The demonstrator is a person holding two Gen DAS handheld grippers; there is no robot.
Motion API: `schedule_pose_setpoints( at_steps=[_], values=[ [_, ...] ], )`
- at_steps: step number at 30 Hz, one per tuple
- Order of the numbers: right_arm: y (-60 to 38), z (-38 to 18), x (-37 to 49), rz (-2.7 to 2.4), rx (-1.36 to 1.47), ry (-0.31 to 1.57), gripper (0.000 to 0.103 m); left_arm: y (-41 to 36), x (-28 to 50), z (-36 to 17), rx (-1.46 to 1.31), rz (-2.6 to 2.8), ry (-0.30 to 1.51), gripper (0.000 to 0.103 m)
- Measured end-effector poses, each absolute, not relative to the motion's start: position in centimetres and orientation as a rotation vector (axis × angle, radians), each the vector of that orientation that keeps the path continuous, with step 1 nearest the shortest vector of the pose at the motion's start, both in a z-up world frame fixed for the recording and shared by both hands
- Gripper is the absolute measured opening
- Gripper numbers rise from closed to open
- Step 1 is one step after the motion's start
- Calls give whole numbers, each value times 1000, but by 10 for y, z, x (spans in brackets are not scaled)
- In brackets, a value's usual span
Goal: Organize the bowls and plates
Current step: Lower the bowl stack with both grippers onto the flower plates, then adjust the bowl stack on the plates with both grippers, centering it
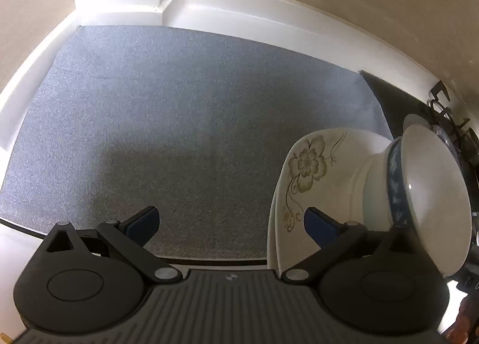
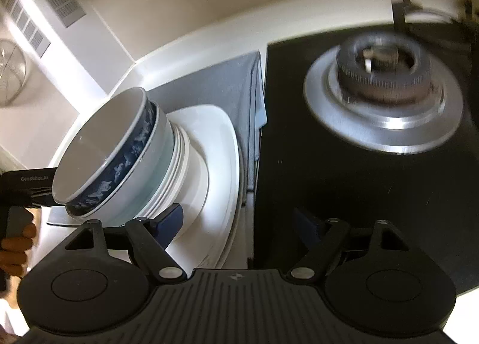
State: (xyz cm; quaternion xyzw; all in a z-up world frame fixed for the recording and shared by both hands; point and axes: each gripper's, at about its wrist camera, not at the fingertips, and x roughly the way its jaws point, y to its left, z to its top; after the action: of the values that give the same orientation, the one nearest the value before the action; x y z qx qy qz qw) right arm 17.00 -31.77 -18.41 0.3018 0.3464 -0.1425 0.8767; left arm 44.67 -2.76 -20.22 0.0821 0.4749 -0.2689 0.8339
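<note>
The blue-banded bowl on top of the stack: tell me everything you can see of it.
The blue-banded bowl looks like glazed ceramic, plain pale grey-white inside, with a dark blue mottled band around its outer wall below a thin pale rim. It appears empty and intact. It sits topmost, nested in a white bowl, on stacked plates, with a floral plate lowest. Neither tool touches it; both are open.

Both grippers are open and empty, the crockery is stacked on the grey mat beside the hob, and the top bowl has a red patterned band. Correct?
Not quite: the top bowl's band is dark blue with white markings, not red, as the right wrist view shows. The rest holds: the left gripper and right gripper are open and empty, and the stack sits on the grey mat beside the hob.
</note>
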Motion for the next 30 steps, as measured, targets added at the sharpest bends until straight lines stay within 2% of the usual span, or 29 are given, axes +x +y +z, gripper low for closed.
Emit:
schedule_pose_setpoints(
  at_steps=[5,10,12,20,22,26,27,30],
  values=[
    [-314,-182,178,-258,530,731,77,-31,446,-213,202,-576,1029,103],
    [-308,-180,188,-183,444,715,52,-30,450,-222,199,-601,1046,103],
    [-310,-182,193,-168,441,730,48,-28,453,-224,186,-612,1057,103],
    [-317,-193,204,-112,465,772,47,-25,449,-231,170,-714,1095,100],
    [-314,-194,207,-110,449,782,47,-25,445,-230,175,-736,1072,92],
    [-312,-191,211,-127,435,799,43,-35,439,-225,122,-828,1116,45],
    [-310,-189,212,-135,427,806,42,-38,437,-224,121,-841,1121,42],
    [-300,-185,214,-161,371,828,42,-39,438,-226,131,-840,1116,42]
  ],
)
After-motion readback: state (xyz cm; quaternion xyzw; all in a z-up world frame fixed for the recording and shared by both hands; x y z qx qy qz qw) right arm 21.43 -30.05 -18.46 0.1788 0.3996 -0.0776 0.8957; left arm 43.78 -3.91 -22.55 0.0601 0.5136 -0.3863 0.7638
